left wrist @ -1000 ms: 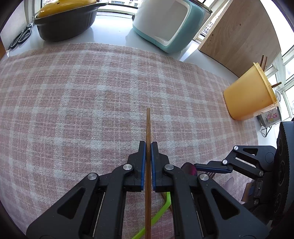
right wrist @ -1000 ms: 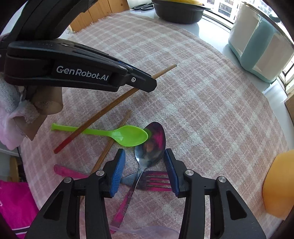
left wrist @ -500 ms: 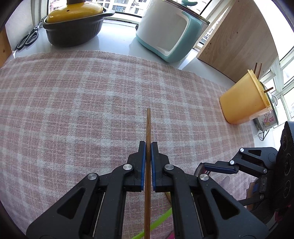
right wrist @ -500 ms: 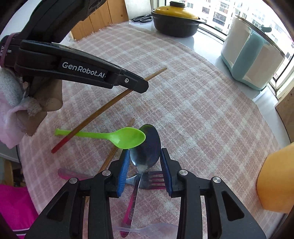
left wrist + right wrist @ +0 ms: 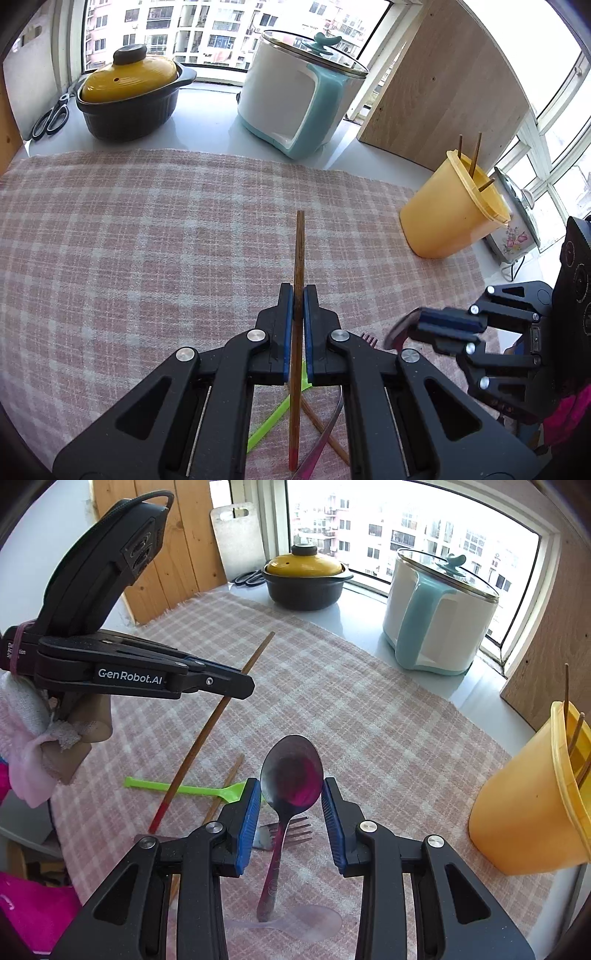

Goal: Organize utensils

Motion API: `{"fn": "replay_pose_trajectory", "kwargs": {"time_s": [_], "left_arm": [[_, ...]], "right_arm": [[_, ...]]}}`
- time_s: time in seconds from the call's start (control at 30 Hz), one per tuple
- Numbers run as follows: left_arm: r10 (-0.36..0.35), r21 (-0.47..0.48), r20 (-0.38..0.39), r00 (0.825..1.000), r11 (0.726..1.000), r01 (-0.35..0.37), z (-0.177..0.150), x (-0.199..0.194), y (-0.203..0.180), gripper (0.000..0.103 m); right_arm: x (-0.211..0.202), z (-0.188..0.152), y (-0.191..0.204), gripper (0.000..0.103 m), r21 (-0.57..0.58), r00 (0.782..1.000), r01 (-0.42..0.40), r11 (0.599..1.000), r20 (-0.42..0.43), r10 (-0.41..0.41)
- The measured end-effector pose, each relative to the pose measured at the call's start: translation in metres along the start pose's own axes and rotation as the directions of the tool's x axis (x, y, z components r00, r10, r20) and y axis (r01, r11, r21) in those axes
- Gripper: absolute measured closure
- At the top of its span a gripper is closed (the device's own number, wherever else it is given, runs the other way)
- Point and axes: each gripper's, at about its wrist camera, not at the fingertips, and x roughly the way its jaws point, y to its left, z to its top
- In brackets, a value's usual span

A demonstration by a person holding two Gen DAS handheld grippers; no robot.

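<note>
left gripper (image 5: 295, 302) clamps chopstick (image 5: 297, 254) | right gripper (image 5: 291, 797) grips metal spoon (image 5: 291, 771) bowl between its pads | left gripper label: "GenRobot.AI"

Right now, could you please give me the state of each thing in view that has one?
Left gripper: shut on wooden chopstick, lifted.
Right gripper: shut on metal spoon bowl, lifted.
Yellow cup: upright, holding chopsticks.
Casserole pot: lid on.
Green spoon, fork: lying on cloth.

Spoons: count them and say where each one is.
3. Metal spoon in the right claw; green spoon on the cloth to its left; clear spoon on the cloth under the claw. Claws may hide more.
</note>
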Motion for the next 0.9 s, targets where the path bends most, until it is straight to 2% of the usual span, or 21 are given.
{"fn": "replay_pose_trajectory", "kwargs": {"time_s": [0.03, 0.2, 0.27, 0.37, 0.4, 0.47, 0.5, 0.57, 0.67, 0.73, 0.83, 0.9], "left_arm": [[0.000, 0.007, 0.006, 1.000, 1.000, 0.000, 0.000, -0.003, -0.003, 0.100], [0.004, 0.046, 0.020, 1.000, 0.999, -0.004, 0.000, -0.010, -0.018, 0.100], [0.002, 0.045, 0.022, 1.000, 0.999, -0.003, -0.001, -0.012, -0.019, 0.100], [0.007, 0.047, 0.023, 1.000, 0.999, -0.008, -0.002, -0.014, -0.019, 0.100], [0.007, 0.046, 0.023, 1.000, 0.999, -0.008, -0.003, -0.015, -0.018, 0.100], [0.009, 0.041, 0.025, 1.000, 0.999, -0.010, -0.004, -0.016, -0.016, 0.100], [0.008, 0.038, 0.024, 1.000, 0.999, -0.009, -0.004, -0.016, -0.015, 0.100], [0.009, 0.036, 0.026, 1.000, 0.999, -0.010, -0.005, -0.017, -0.014, 0.100], [0.009, 0.030, 0.030, 1.000, 0.999, -0.010, -0.007, -0.021, -0.011, 0.100], [0.009, 0.026, 0.031, 0.999, 1.000, -0.010, -0.007, -0.022, -0.009, 0.100], [0.011, 0.015, 0.030, 1.000, 1.000, -0.011, -0.007, -0.022, -0.005, 0.100], [0.010, 0.007, 0.029, 1.000, 1.000, -0.010, -0.007, -0.021, -0.003, 0.100]], "right_arm": [[-0.004, 0.000, -0.002, 0.102, 0.013, 1.000, -0.008, 1.000, 0.007, 0.008], [-0.009, -0.002, -0.006, 0.102, 0.023, 1.000, 0.005, 1.000, 0.020, -0.006], [-0.001, -0.004, -0.013, 0.102, 0.071, 0.998, -0.067, 0.995, -0.012, 0.068], [0.010, -0.009, -0.024, 0.102, 0.154, 0.996, -0.057, 0.986, -0.056, 0.066], [0.014, -0.010, -0.027, 0.099, 0.175, 0.995, -0.063, 0.983, -0.070, 0.076], [0.025, -0.013, -0.034, 0.087, 0.224, 0.987, -0.096, 0.970, -0.101, 0.121], [0.031, -0.014, -0.038, 0.078, 0.251, 0.985, -0.103, 0.962, -0.111, 0.135], [0.043, -0.016, -0.047, 0.075, 0.331, 0.977, -0.123, 0.936, -0.124, 0.173], [0.061, -0.023, -0.070, 0.075, 0.497, 0.958, -0.167, 0.852, -0.123, 0.259], [0.071, -0.027, -0.082, 0.075, 0.561, 0.953, -0.172, 0.810, -0.113, 0.281], [0.081, -0.031, -0.088, 0.075, 0.607, 0.946, -0.185, 0.773, -0.103, 0.308], [0.087, -0.030, -0.088, 0.075, 0.617, 0.942, -0.193, 0.763, -0.100, 0.320]]}}
